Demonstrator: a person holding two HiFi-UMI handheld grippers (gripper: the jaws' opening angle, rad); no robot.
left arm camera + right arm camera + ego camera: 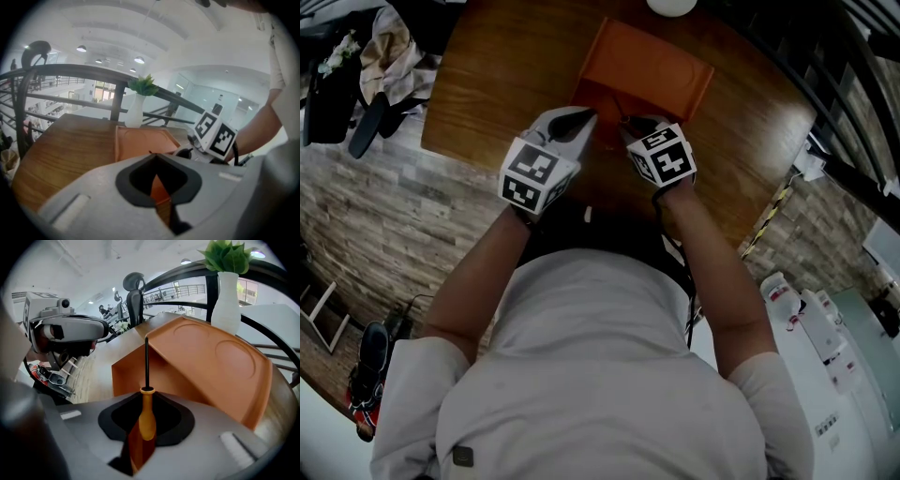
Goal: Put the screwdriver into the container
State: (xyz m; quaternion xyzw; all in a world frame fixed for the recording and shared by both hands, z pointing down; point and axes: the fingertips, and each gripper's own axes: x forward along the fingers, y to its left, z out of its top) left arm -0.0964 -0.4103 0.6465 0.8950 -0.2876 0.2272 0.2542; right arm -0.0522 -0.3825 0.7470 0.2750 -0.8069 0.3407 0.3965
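An orange container (643, 71) with a tilted lid (211, 357) rests on the round wooden table (497, 84). My right gripper (634, 125) is shut on the screwdriver (146, 418), clamping its orange handle, and the black shaft (146, 363) points up toward the lid's near edge. In the left gripper view the container (140, 140) lies just ahead, with the right gripper (187, 152) at its right side. My left gripper (583, 118) hovers at the container's near left corner, its jaws shut and nothing between them.
A white vase with a green plant (227, 291) stands behind the container at the table's far edge. A dark railing (70, 72) curves past the table. Clutter and a chair (366, 66) lie on the floor at the left.
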